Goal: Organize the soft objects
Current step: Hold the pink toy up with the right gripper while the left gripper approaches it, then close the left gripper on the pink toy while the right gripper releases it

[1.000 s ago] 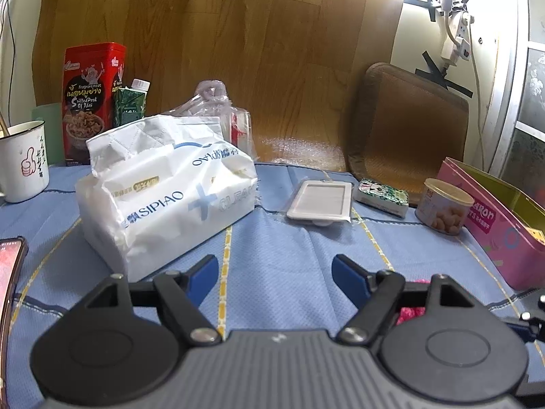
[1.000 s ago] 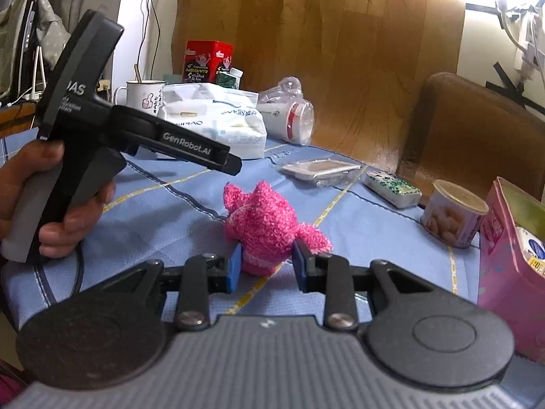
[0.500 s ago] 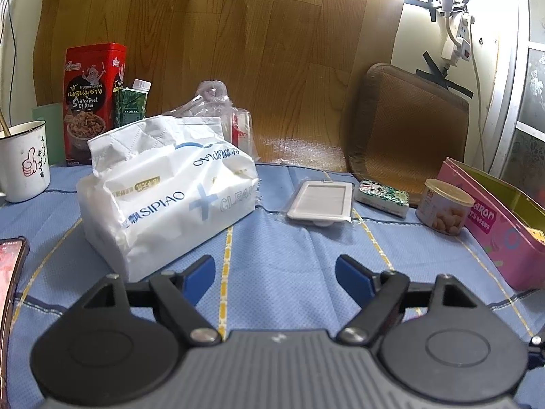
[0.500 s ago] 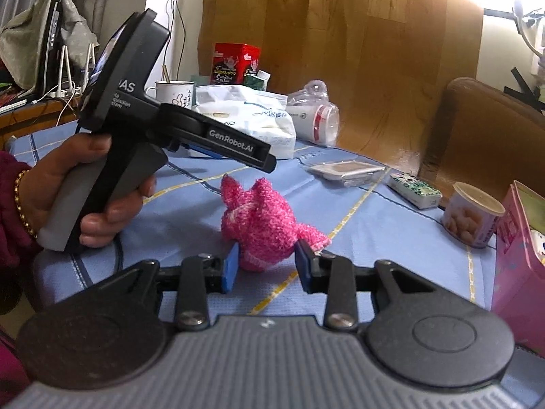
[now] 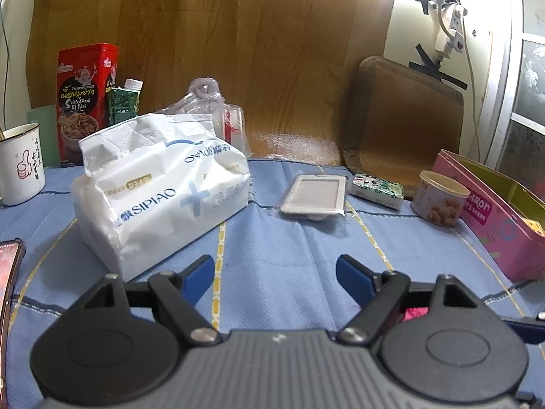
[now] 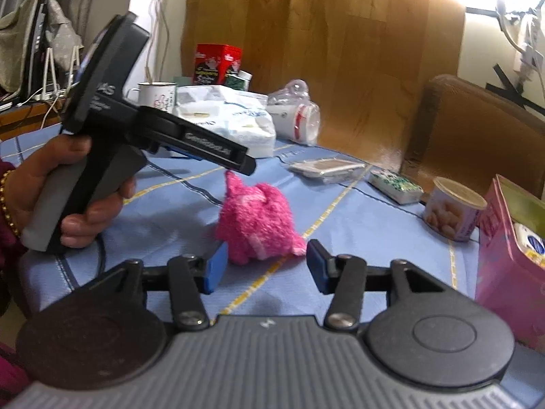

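The right hand-held gripper has just been opening its jaws; the pink plush toy sits just ahead of the blue pads and between their lines, but neither pad presses on it, so it lies free on the blue-clothed worktop. The left hand-held gripper stands wide with nothing between its jaws, aimed over bare cloth toward the white tissue pack.

Judging by this, the toy looks just set down near the middle of the worktop, and the tissue pack, another soft thing, sits untouched farther back. The pink tin at the right edge may be a destination, though that is a guess.

The toy's long axis runs roughly from its pointed ears at far left to its foot at near right.
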`<state>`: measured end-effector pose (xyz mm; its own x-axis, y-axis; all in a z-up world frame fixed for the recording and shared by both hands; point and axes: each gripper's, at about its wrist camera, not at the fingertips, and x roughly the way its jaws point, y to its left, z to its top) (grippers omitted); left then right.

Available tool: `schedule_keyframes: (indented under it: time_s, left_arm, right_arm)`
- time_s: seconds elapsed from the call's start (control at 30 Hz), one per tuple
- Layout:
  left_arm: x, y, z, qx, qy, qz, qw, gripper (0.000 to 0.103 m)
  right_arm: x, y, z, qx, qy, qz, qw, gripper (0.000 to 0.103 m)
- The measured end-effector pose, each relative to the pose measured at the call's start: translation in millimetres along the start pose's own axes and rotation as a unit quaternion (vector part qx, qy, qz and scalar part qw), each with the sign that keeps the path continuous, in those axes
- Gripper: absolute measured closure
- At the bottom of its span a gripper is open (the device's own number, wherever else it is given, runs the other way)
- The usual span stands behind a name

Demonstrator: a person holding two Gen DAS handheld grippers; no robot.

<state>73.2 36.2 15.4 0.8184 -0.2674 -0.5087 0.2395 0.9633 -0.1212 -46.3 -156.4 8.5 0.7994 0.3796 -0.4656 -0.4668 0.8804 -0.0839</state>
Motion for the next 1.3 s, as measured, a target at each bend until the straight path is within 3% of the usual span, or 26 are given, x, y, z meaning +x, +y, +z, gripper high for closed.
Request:
schedule_keyframes:
  time_s: [0.37, 0.63, 0.87, 1.0, 1.3]
  left_arm:
    - [-12.2, 6.4, -5.9, -0.054, 0.034, -0.039, 0.9972, 0.021]
    - [-32.2, -6.9, -10.7, -0.048, 0.044, -0.063, 0.9959, 0.021]
    - [-45.1, -13.1, -3.7, -0.074, 0.055, -0.122, 0.9883, 0.018]
    - [-49.7, -32.2, -1.5, -0.058, 0.06, -0.159, 0.9837, 0.014]
    - [-55.8, -56.6, -1.3, -0.036, 0.057, -0.181, 0.9812, 0.009]
  right_arm:
    - [-4.5, -2.4, -4.6, 0.01, -0.003, 0.004, 1.0, 0.045]
    - [-2.1, -0.9, -4.9, 0.01, -0.003, 0.013, 1.0, 0.045]
    - [0.8, -4.1, -5.6, 0.014, 0.001, 0.008, 1.0, 0.044]
    - [4.9, -7.6, -6.9, 0.023, 0.008, 0.012, 1.0, 0.043]
    - [4.7, -13.0, -8.7, 0.043, 0.005, 0.016, 0.999, 0.044]
